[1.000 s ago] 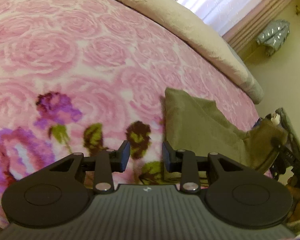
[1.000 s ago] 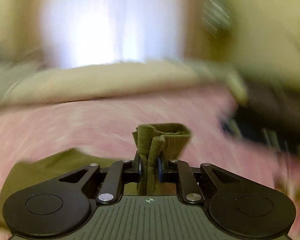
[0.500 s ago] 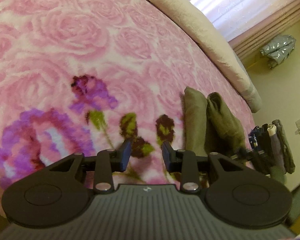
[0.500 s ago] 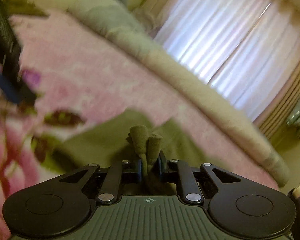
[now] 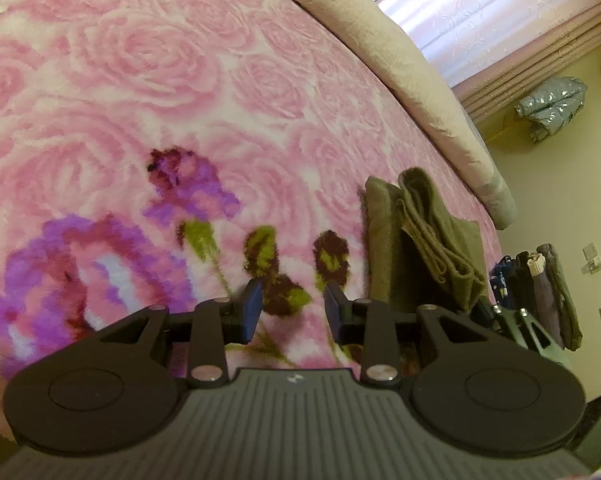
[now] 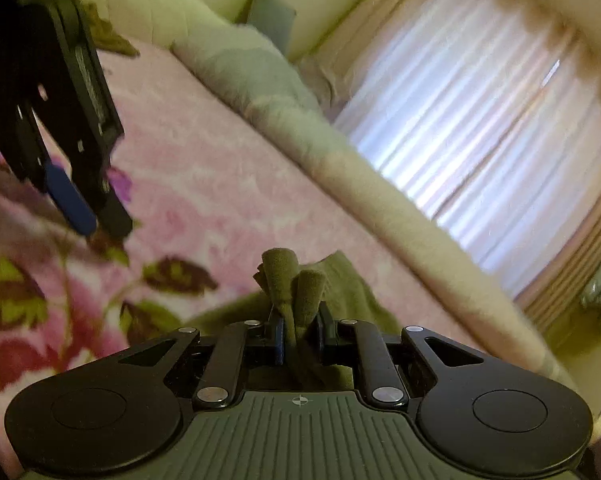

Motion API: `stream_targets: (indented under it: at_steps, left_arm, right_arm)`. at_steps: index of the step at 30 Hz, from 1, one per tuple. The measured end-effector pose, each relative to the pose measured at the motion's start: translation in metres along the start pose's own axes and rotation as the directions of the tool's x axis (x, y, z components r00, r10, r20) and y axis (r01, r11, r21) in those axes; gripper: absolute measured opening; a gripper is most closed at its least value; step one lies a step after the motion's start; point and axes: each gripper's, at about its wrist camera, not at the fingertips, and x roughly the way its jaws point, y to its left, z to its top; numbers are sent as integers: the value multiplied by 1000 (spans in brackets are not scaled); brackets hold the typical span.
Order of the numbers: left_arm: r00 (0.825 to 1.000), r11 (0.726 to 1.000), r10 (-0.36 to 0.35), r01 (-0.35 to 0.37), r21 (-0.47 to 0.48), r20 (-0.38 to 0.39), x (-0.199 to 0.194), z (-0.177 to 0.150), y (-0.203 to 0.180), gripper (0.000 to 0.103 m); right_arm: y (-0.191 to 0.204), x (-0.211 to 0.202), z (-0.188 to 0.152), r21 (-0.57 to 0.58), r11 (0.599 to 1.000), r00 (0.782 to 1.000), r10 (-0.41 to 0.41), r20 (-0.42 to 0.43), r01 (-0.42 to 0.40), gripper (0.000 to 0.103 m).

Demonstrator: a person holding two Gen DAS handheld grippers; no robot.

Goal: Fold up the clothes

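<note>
An olive-green garment [image 5: 424, 240] lies folded over in layers on the pink rose-patterned blanket [image 5: 148, 80], right of my left gripper [image 5: 292, 306]. That gripper hovers open over the blanket's flower print with nothing between its fingers. My right gripper [image 6: 298, 330] is shut on a bunched edge of the olive garment [image 6: 290, 280], which sticks up between its pads while the rest spreads on the bed beyond. In the right wrist view the left gripper [image 6: 88, 208] hangs at the upper left. The right gripper's body [image 5: 520, 326] shows at the garment's near end in the left wrist view.
A beige rolled duvet [image 5: 400, 68] runs along the bed's far edge below a curtained window [image 6: 480, 120]. Dark clothes [image 5: 540, 288] hang past the bed's right side, and a silver jacket [image 5: 552, 104] hangs on the wall. A grey pillow [image 6: 268, 16] stands at the headboard.
My right gripper swung the held garment edge across and down, rolling as it went, so the cloth now lies doubled over. My left gripper dropped slightly toward the blanket, still open.
</note>
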Motion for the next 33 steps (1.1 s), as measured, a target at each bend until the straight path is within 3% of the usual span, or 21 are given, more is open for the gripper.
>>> stream_targets:
  at_steps: [7,8,11,12,14,17,19,22,24,25,26,28,31,32,33]
  left_arm:
    - [1000,1000,10,-10,11,-1,-2,-3,-2,29]
    - [1000,1000,13,-13,11,-1,-3,-4,-2,29]
    - [1000,1000,29,-29,12,-4,-4,-5,-7,29]
    - [1000,999,31,-31,11,-6,-6,-6,-8,29]
    - [999,999,33,-33,8,-7,-10,-8,-11,29]
    - [1000,1000,18,-18,16,-3,-18,-12,-19,29]
    - [1000,1000,-14,14,23,-2,-21,-15,-28,29]
    - [997,997,-74,74,36,-8,-16,-17,-47,30]
    - [993,993,-117,117,32,-13,-7,-17,-60,32]
    - [991,991,-133,134,26,-16,-1,-16,-66,33]
    - [990,990,-142,142,19,-22,6,-15,-70,34]
    - [989,989,-144,145,11,-34,20,-13,-78,37]
    - [995,995,-80,83,58,-52,40,-14,-88,34]
    - [996,994,-76,80,76,-54,43,-15,-90,29]
    - [996,992,-74,79,98,-53,44,-16,-92,16]
  right_arm:
    - [23,9,-16,-69,997,996,37,-84,-43,15]
    - [25,10,-17,-82,996,995,39,-92,-47,27]
    - [23,14,-14,-98,994,992,44,-117,-56,28]
    - [20,11,-14,-76,995,992,50,-118,-59,31]
    - [11,1,-14,-17,998,992,58,-108,-60,59]
    - [-9,-24,-19,122,990,992,88,-92,-77,63]
    - [-34,-38,-29,299,953,990,92,-107,-57,62]
    - [-72,-58,-45,547,837,986,102,-130,-14,62]
    - [-104,-65,-65,745,664,983,94,-160,58,57]
    - [-119,-66,-76,818,569,981,95,-169,86,45]
    - [-130,-66,-86,867,489,981,101,-166,97,41]
    - [-151,-67,-106,940,321,981,112,-156,113,41]
    - [-164,-66,-117,957,261,979,124,-164,128,41]
    - [-164,-65,-121,961,247,978,132,-161,125,41]
    - [-165,-64,-124,965,232,977,142,-158,123,41]
